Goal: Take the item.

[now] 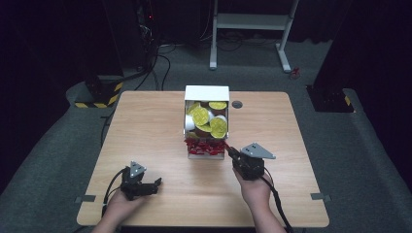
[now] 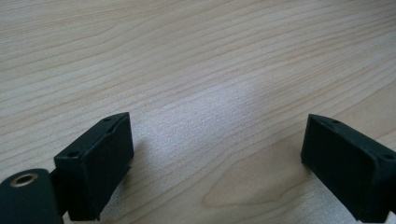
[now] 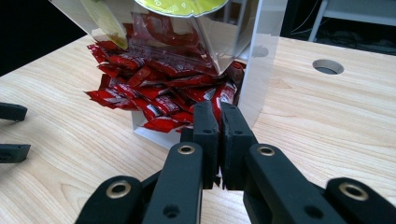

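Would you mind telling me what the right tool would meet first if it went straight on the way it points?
Probably the red packets heaped at the open front of the white box; the right tool, shut, points at them from close by.

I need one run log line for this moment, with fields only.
left gripper: open, low over bare table | right gripper: shut, at red packets | white box: mid-table, yellow-lidded cups inside

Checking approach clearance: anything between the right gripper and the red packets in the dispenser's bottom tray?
Nothing visible. The right gripper, jaws shut, sits right at the red packets spilling from the open front of the white dispenser box. The clear panel holding the yellow-lidded cups sits above them, not in the path.
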A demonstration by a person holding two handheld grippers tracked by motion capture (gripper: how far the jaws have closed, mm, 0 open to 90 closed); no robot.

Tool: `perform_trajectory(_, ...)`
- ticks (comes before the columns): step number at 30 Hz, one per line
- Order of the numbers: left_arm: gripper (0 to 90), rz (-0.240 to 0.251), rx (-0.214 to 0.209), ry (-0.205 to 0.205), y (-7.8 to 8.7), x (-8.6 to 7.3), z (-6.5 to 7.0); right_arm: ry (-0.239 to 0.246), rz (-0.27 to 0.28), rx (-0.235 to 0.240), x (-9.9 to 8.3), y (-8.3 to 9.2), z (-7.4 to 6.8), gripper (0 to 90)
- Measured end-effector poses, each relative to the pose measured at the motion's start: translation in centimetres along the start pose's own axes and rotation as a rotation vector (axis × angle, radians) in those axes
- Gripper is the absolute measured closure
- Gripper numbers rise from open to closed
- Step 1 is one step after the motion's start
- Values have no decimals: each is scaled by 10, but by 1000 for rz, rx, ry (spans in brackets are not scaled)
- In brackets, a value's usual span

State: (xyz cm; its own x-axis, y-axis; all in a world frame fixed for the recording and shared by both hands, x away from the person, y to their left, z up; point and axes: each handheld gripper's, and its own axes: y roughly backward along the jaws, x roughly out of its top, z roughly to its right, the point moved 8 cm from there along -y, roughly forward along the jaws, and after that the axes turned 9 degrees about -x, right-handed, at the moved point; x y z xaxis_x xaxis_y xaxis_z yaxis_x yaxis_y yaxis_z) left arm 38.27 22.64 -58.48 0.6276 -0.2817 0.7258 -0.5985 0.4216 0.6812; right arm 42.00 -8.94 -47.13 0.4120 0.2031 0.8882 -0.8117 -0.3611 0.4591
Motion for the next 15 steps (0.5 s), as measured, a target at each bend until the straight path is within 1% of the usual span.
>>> perform_trajectory(14,95,0,0,0,0,0,0,-11,18,-4,-5,13,4,870)
perform_trajectory(15,95,0,0,0,0,0,0,-20,19,-2,-5,14,4,870)
